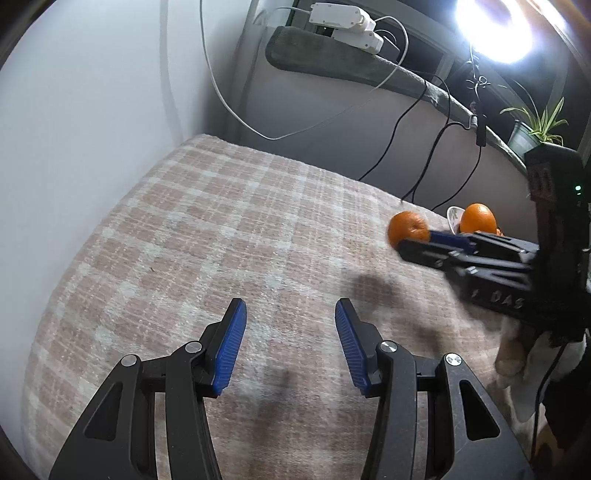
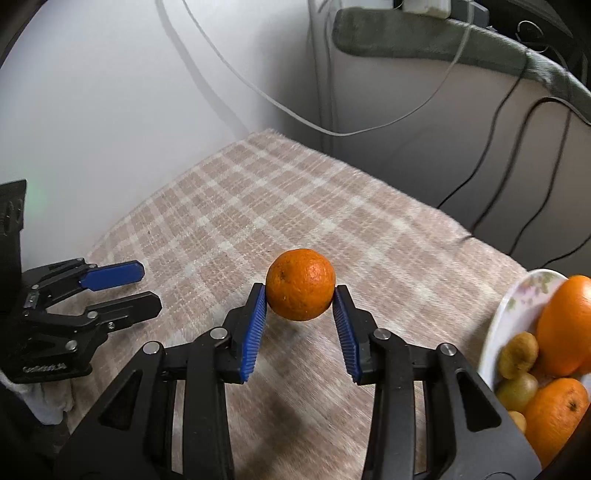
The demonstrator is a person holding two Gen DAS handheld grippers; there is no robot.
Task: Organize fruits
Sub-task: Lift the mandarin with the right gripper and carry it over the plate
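The worktop (image 2: 229,206) is covered by a woven cloth in a pink-beige and cream check, and it is set into a corner against a plain pale wall (image 1: 92,110). A grey padded edge (image 1: 369,62) is seen running behind the surface, with white adapters (image 1: 343,18) resting on top of it. A white cable (image 2: 258,88) and several black cables (image 2: 491,177) are seen hanging down over the light panel behind the worktop. A strong lamp glare (image 1: 495,26) is recorded at the upper right of the left wrist view, and a potted green plant (image 1: 535,125) stands beside it.

The right hand-held gripper (image 2: 300,291) is closed on a tangerine (image 2: 300,284), which is pinched between the blue ribbed pads and carried clear above the cloth near the middle of the worktop; a dark shadow is cast on the cloth beneath it. No earlier view is available for comparison.

The left hand-held gripper (image 1: 290,314) is held partly open, with nothing between its pads, and it hovers above bare cloth well to the left of the fruit.

A white floral plate (image 2: 517,295) is observed at the right edge of the worktop. It is filled with two larger oranges (image 2: 565,325) and several small yellow-green fruits (image 2: 517,354), the kind of which cannot be determined.
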